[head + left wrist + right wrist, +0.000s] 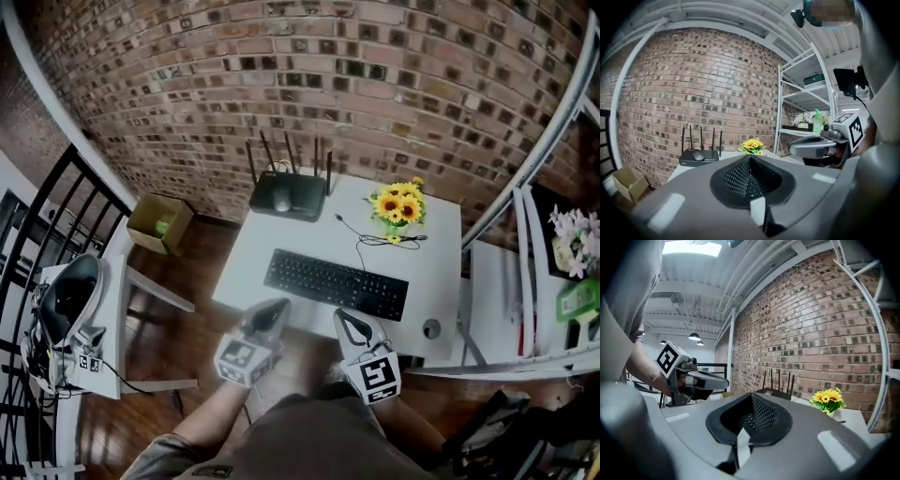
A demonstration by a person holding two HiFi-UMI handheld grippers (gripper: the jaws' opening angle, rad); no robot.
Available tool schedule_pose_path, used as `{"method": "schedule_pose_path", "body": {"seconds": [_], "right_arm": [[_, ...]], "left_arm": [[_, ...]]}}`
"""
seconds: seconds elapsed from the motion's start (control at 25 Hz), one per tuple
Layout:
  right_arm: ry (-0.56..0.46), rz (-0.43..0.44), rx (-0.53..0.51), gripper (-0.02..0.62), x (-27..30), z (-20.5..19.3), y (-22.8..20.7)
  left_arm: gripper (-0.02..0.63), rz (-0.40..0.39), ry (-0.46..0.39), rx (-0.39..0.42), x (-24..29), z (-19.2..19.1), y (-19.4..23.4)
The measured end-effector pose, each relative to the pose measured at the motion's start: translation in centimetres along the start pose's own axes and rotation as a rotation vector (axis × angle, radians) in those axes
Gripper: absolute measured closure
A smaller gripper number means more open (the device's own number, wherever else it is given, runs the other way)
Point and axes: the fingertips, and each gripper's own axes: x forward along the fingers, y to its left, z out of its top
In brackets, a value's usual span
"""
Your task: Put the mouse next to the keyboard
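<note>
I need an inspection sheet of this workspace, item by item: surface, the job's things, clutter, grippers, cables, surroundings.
Surface: white table against a brick wall.
Job's things: mouse lies on the router at the back; keyboard sits mid-table, well apart from the mouse.
Clutter: sunflowers at the back right; small round thing near the front right corner.
Grippers: left gripper and right gripper over the near edge, fingers together, holding nothing.
Cables: thin cable runs from the keyboard towards the sunflowers.
Surroundings: cardboard box on the floor at left; white shelf at right.
</note>
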Motion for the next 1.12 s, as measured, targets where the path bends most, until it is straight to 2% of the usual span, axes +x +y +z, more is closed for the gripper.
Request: {"method": "schedule_pose_path", "body": {"seconds": [0.2,0.4,0.64,1.12], "right_arm": [[0.014,0.032,0.004,0.583,2.8,-0.2,-3.2],[0.038,0.042,0.023,0.583,5.5,-0.4,-4.6],[0.073,-0.001,0.041,0.583,9.8,-0.6,-6.0],[0.126,-0.031,0.034,0.583,19.1,-0.9,-7.3]], "left_arm": [[0.614,0.046,0.012,-0.009,3.5,0.4,2.4],[0.614,0.066,0.041,-0.020,5.8,0.2,5.2],[0.614,0.057,0.058,-0.015,9.2,0.1,10.0],[0.614,0.045,0.104,-0.089,13.2,-2.7,17.7]]}}
